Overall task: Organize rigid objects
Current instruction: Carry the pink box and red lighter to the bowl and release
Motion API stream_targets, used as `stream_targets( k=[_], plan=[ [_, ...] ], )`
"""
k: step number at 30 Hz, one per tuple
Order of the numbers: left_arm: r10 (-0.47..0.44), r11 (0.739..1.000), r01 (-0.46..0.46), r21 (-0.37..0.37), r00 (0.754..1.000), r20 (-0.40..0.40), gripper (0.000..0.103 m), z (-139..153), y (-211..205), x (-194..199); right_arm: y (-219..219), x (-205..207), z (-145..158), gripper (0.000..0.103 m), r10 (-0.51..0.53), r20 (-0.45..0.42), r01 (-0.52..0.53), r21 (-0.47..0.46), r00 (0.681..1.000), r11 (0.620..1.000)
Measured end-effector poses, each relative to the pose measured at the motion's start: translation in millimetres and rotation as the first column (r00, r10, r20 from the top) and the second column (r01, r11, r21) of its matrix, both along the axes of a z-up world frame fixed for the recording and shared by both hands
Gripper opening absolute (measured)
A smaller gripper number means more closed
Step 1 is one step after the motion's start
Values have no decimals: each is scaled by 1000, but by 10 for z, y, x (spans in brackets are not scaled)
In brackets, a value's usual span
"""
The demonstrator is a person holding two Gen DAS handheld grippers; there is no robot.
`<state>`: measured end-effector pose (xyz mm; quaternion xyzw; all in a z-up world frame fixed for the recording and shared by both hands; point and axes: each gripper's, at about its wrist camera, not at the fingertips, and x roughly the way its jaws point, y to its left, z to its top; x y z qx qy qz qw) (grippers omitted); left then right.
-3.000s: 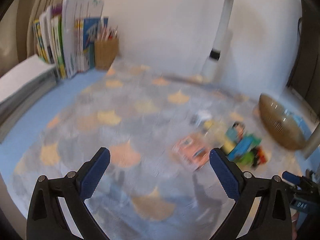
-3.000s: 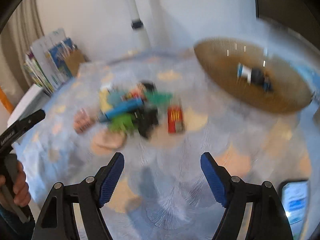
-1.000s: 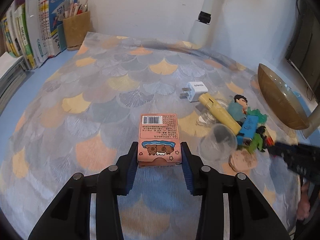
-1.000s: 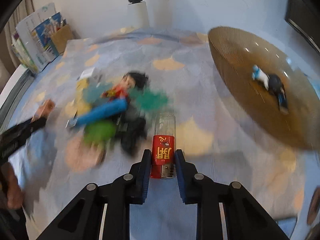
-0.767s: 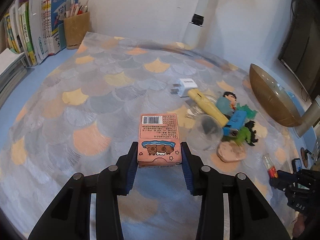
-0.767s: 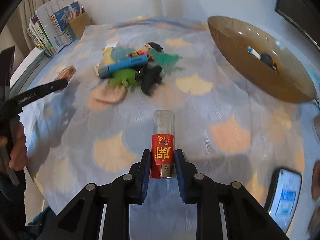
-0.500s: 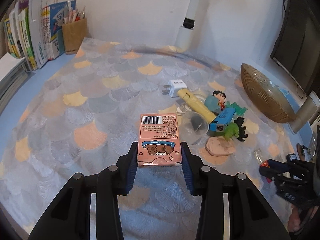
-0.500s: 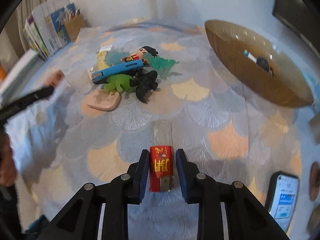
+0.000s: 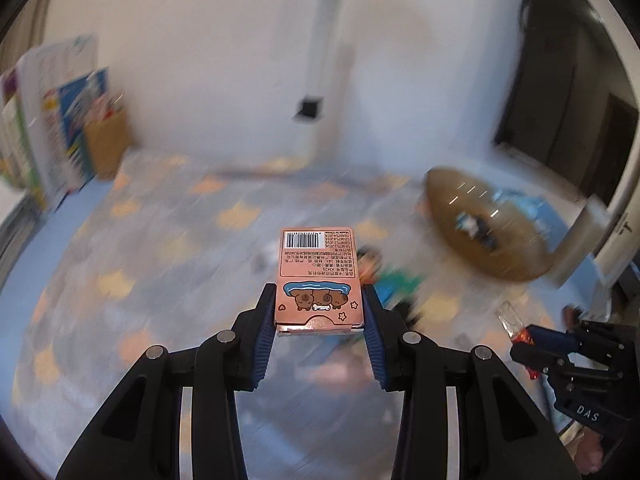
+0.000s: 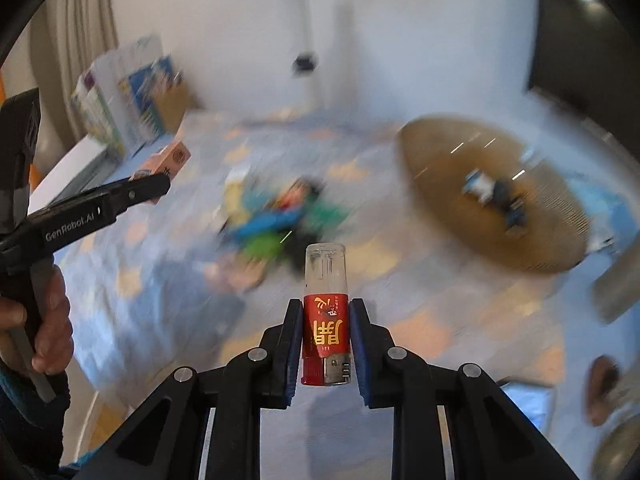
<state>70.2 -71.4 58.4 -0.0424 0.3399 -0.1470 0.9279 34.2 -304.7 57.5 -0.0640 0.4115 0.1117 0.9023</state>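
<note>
My left gripper [image 9: 319, 310] is shut on a flat pink box [image 9: 318, 264] with a barcode and cartoon animals, held in the air above the table. My right gripper [image 10: 326, 334] is shut on a red lighter [image 10: 326, 320] with a clear top, also lifted. The brown bowl [image 10: 532, 224] stands at the right with a small toy [image 10: 494, 194] in it; it also shows in the left wrist view [image 9: 516, 256]. A blurred pile of toys [image 10: 276, 220] lies on the patterned cloth left of the bowl. The left gripper and pink box show in the right wrist view [image 10: 168, 164].
Books [image 9: 48, 120] and a brown pen holder [image 9: 106, 148] stand at the back left. A white lamp pole [image 9: 320, 60] rises at the back wall. A phone [image 10: 528, 400] lies near the front right edge. The right gripper with the lighter shows in the left wrist view [image 9: 524, 338].
Both grippers shut on their objects, the pink box and the lighter, and lifted them. Both have now risen and swung toward the bowl; the scene is blurred.
</note>
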Motion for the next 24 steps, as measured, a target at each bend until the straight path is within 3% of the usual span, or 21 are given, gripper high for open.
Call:
stream_targets(
  k=[4, 8, 15, 22, 23, 24],
  plan=[
    [-108, 994, 109, -23, 993, 40, 37, 332, -501, 241, -343, 186, 419, 22, -64, 69, 69, -74, 996, 995],
    [-190, 978, 192, -79, 981, 35, 37, 475, -1046, 513, -781, 495, 669, 22, -137, 98, 144, -68, 986, 987],
    [-294, 955, 284, -83, 946, -139, 37, -109, -1869, 903, -1264, 982, 279, 22, -204, -64, 201, -56, 977, 978],
    [-333, 943, 327, -67, 926, -176, 38, -325, -2122, 928, -1376, 1016, 74, 22, -214, -131, 208, -63, 968, 976],
    [-335, 942, 327, -71, 927, -167, 44, -294, -2125, 915, -1390, 1009, 84, 27, -231, -127, 224, -66, 965, 972],
    [-341, 940, 333, -75, 928, -154, 57, -243, -2096, 894, -1414, 1013, 97, 33, -248, -123, 241, -70, 961, 968]
  ],
)
